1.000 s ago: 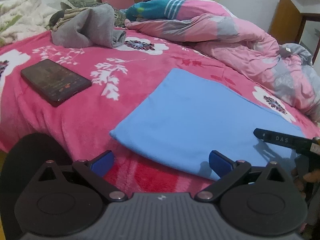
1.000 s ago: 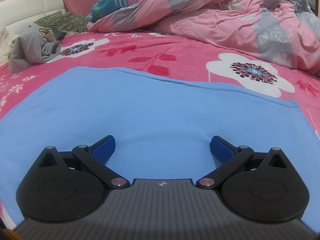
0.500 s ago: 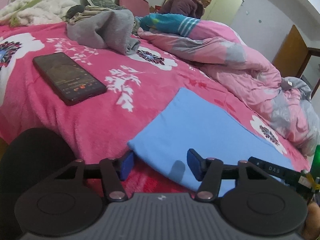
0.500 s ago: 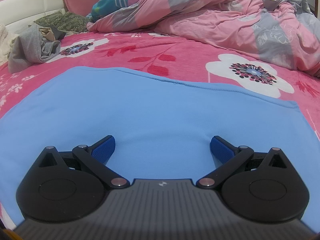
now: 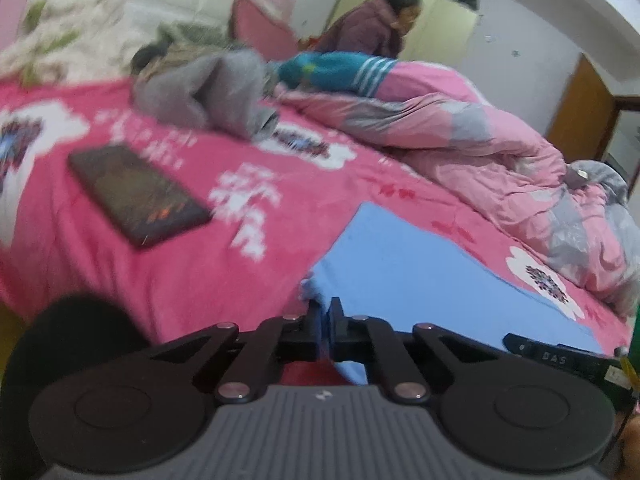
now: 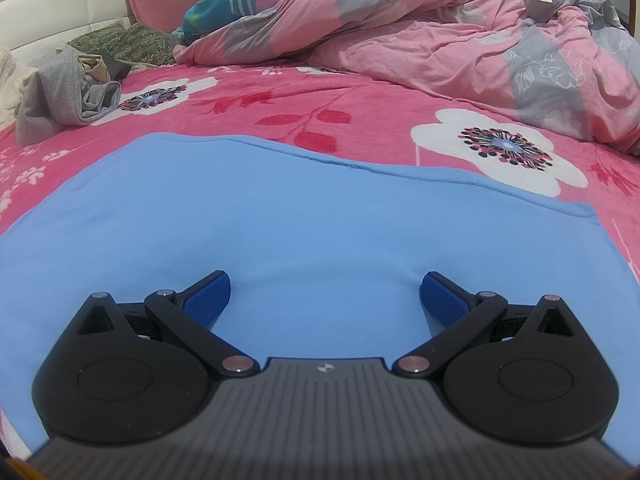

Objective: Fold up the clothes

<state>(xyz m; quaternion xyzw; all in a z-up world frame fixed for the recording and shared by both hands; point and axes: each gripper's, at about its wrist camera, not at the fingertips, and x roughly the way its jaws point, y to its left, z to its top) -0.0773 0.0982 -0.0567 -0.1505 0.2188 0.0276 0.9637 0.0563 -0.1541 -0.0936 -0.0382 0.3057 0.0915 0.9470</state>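
lying flat near the bed's (image 6: 280,100) front edge, blue cloth (image 6: 320,232). left gripper (image 5: 326,316) pinched on its near-left corner; right gripper (image 6: 324,292) spread wide above the cloth. stage: flat rectangle, whether already folded over cannot be told.

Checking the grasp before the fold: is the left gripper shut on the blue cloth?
Shut on it. The left gripper has its jaws together, with the near corner of the blue cloth bunched between them.
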